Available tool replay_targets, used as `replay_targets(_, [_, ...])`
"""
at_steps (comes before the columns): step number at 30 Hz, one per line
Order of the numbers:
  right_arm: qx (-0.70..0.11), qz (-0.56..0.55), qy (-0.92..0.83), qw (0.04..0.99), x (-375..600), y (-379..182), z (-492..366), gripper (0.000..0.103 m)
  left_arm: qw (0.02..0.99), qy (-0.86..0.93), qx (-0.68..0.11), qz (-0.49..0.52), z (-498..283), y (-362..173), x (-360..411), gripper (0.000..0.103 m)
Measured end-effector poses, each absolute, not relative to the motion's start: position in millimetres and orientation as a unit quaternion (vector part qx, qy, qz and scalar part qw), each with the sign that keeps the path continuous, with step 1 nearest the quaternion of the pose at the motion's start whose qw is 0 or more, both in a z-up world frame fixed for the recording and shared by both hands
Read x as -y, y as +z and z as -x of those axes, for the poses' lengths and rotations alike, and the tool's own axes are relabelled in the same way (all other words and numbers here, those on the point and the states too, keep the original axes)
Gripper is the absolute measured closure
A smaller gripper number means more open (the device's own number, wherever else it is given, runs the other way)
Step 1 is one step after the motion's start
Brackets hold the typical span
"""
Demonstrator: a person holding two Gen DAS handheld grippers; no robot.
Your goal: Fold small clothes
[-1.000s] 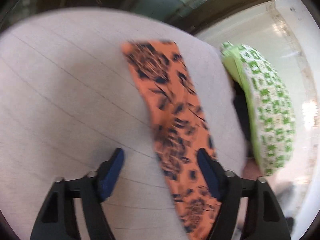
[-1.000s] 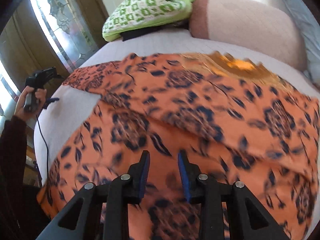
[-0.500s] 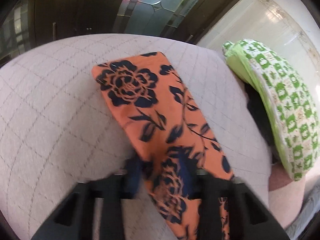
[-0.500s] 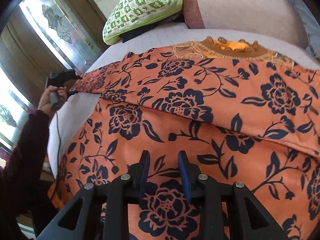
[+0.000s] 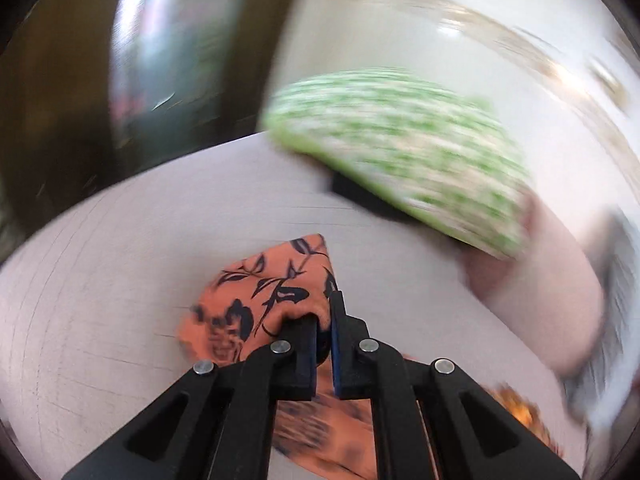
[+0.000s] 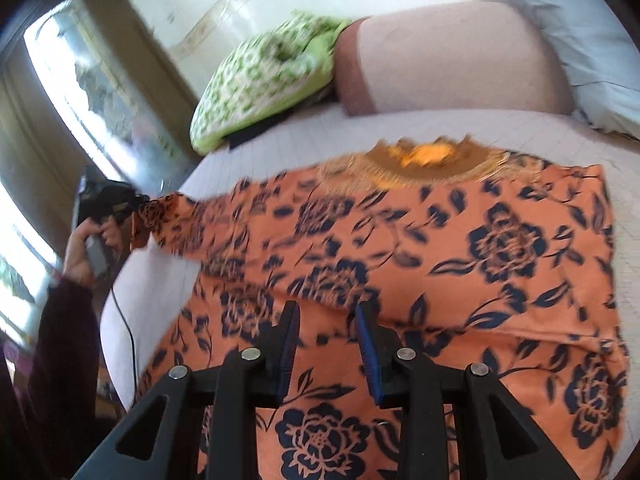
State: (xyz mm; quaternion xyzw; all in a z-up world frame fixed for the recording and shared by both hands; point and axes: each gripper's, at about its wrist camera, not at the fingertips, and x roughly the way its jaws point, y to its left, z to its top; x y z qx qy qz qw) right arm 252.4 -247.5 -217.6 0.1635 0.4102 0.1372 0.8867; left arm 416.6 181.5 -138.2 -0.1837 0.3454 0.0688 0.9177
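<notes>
Quilted pale bed (image 6: 400, 128) filling both views, glazed door (image 6: 92, 80) at its left edge. Green patterned cushion (image 6: 260, 80) and pink bolster (image 6: 448, 60) lying at far end. Orange floral top (image 6: 400, 260) spreading flat across bed — bare quilt showing left of it. Left gripper (image 5: 325, 320) pinching sleeve end (image 5: 276, 292), jaws closed on cloth. Right gripper (image 6: 327, 328) hovering over hem, jaws gaping, holding nothing.

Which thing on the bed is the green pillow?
Start at the bed and look to its far end by the wall. Next to the big pink cushion, on its left, lies the green pillow, resting on something dark. Only it has a green-and-white pattern; the dress is orange with dark flowers.
</notes>
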Motion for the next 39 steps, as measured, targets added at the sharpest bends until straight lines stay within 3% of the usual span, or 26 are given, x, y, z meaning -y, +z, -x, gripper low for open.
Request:
replay_targets(8, [-0.365,-0.228,0.065,0.9,316.9,-193.6,-246.2,0.07,0.915,-0.137,-0.378,0.032,-358.2,-126.5,47.6,0.097])
replay_targets(10, [-0.357,-0.235,0.047,0.903,334.8,-191.5,-244.6,0.07,0.891,-0.195,-0.41,-0.033,-343.1,-142.8,104.8,0.089])
replay_targets(11, [-0.355,-0.241,0.038,0.903,344.9,-191.5,-244.2,0.07,0.872,-0.213,-0.434,-0.075,-337.2,-154.3,125.7,0.073])
replay_targets(12, [-0.354,-0.246,0.032,0.902,355.0,-192.2,-243.5,0.07,0.861,-0.206,-0.451,-0.112,-335.0,-165.3,138.6,0.065])
replay_targets(14, [-0.352,-0.262,0.021,0.898,373.8,-194.7,-244.8,0.067,0.864,-0.176,-0.451,-0.138,-334.5,-171.9,139.6,0.06])
replay_targets(16, [-0.349,-0.281,0.013,0.894,388.4,-196.6,-246.3,0.029,0.867,-0.173,-0.452,-0.117,-339.4,-165.0,121.9,0.056])
replay_targets(21, [-0.343,-0.296,0.02,0.891,394.1,-199.5,-256.6,0.028,0.896,-0.136,-0.424,-0.017,-354.9,-131.6,53.8,0.042])
replay_targets(24, [-0.359,-0.271,0.042,0.892,376.4,-203.1,-264.4,0.028,0.907,-0.056,-0.418,-0.015,-369.4,-136.2,14.9,0.041])
replay_targets(32, [-0.382,0.037,0.099,0.918,234.2,-185.5,-298.2,0.028,0.847,0.058,-0.527,-0.045,-406.9,-226.8,-42.2,0.041])
replay_targets(37, [-0.443,0.274,0.032,0.853,157.4,-224.3,-345.6,0.028,0.835,0.034,-0.548,-0.026,-411.7,-240.5,-46.3,0.041])
replay_targets(39, [-0.448,0.308,-0.006,0.839,151.0,-238.6,-360.1,0.029,0.835,0.025,-0.55,-0.025,-412.5,-239.3,-45.7,0.041])
